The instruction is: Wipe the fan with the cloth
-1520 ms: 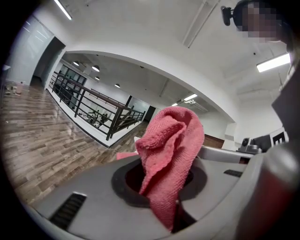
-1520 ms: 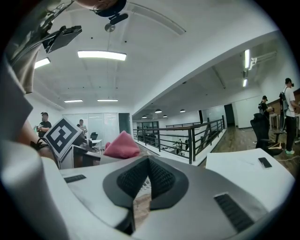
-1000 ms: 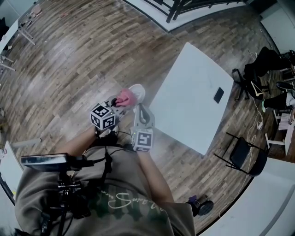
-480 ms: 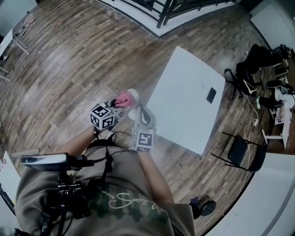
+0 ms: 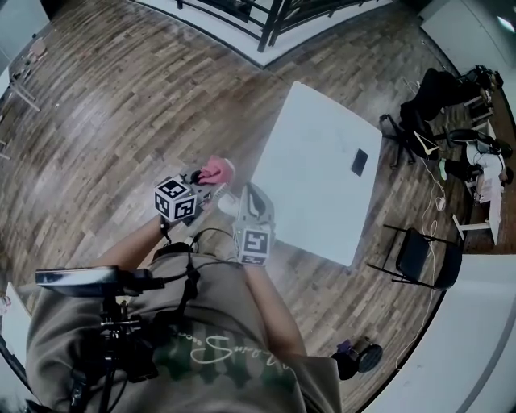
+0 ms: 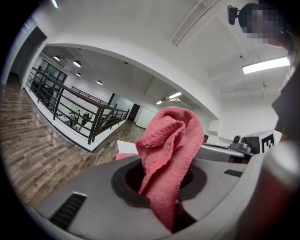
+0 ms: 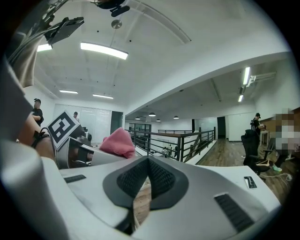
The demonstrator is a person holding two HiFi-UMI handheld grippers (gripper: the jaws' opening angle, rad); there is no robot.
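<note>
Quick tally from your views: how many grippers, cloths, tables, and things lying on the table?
grippers: 2, the left gripper and the right gripper
pink cloth: 1, clamped in the left gripper
white table: 1
dark flat object on the table: 1
Total: 5

Over the floor (image 5: 121, 105), left hand-held gripper (image 5: 206, 182) just left of right hand-held gripper (image 5: 251, 193), cloth (image 5: 214, 168) between the left one's jaws. To their right, the surface (image 5: 310, 185), with a phone (image 5: 359, 162) near its right edge. Chair (image 5: 415, 256) right of the surface; railing (image 5: 270, 14) behind.
</note>
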